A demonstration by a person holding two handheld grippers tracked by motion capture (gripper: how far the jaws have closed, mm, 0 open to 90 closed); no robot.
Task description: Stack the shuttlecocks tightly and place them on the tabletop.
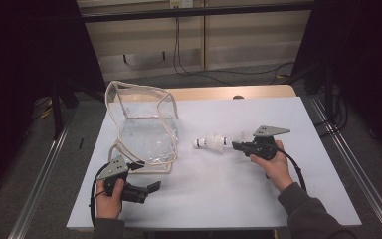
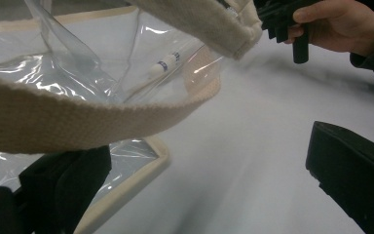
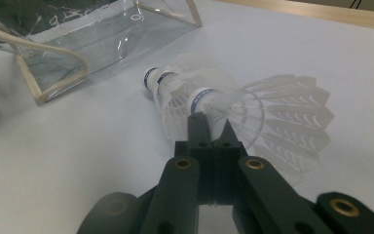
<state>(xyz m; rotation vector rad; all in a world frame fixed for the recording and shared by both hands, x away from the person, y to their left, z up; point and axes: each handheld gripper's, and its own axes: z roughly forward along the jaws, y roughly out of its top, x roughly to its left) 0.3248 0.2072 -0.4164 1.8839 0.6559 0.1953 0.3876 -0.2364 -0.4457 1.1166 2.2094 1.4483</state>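
A nested stack of white shuttlecocks (image 1: 213,142) with blue bands lies on its side on the white table (image 1: 229,199). My right gripper (image 1: 236,145) is shut on the feather skirt at the stack's right end. In the right gripper view the jaws (image 3: 212,122) pinch the feathers of the shuttlecocks (image 3: 195,95), whose cork ends point at the bag. A clear plastic bag (image 1: 146,127) with beige trim stands at the left. My left gripper (image 1: 146,175) is open at the bag's near corner. The bag's beige strap (image 2: 78,117) hangs in front of the left gripper (image 2: 209,146), whose jaws stand wide apart.
The table's wooden far edge (image 1: 219,92) shows behind the white surface. Metal rails (image 1: 348,164) run along both sides, and cables (image 1: 214,74) lie on the floor beyond. Open surface lies between the bag and the near edge.
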